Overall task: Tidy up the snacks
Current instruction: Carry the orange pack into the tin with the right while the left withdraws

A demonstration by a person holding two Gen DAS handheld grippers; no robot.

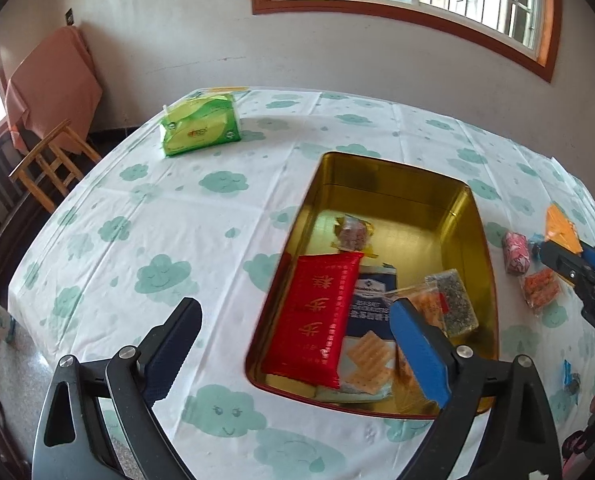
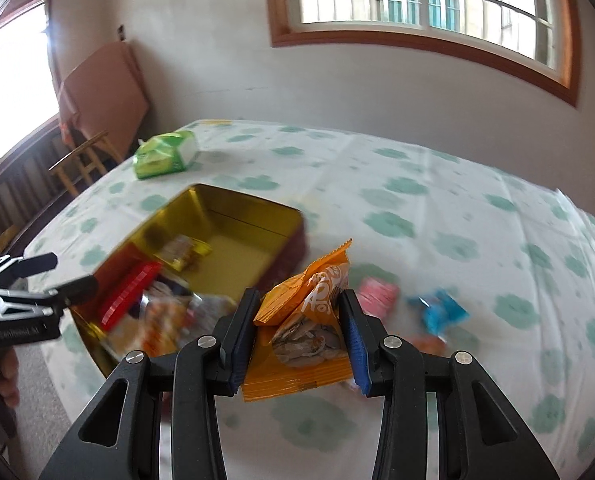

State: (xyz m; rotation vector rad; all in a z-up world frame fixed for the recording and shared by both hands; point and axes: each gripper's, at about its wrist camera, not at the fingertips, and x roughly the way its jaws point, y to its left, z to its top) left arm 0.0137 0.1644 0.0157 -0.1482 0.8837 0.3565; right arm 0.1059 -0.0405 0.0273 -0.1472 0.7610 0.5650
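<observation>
While an orange snack bag is squeezed by the right hand-held gripper, left hand-held gripper spread wide with nothing held, gold tin filled with snacks on the table.

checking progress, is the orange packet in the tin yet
Out. The right hand-held gripper holds the orange packet above the tablecloth, beside the tin.

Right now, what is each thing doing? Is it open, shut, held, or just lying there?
Gold tin: open, partly filled.
Red packet: lying in the tin.
Orange packet: held, off the table.
Right gripper: shut on the orange packet.
Left gripper: open, empty.
Pink snack: lying on the table.
Green tissue pack: lying on the table.
</observation>
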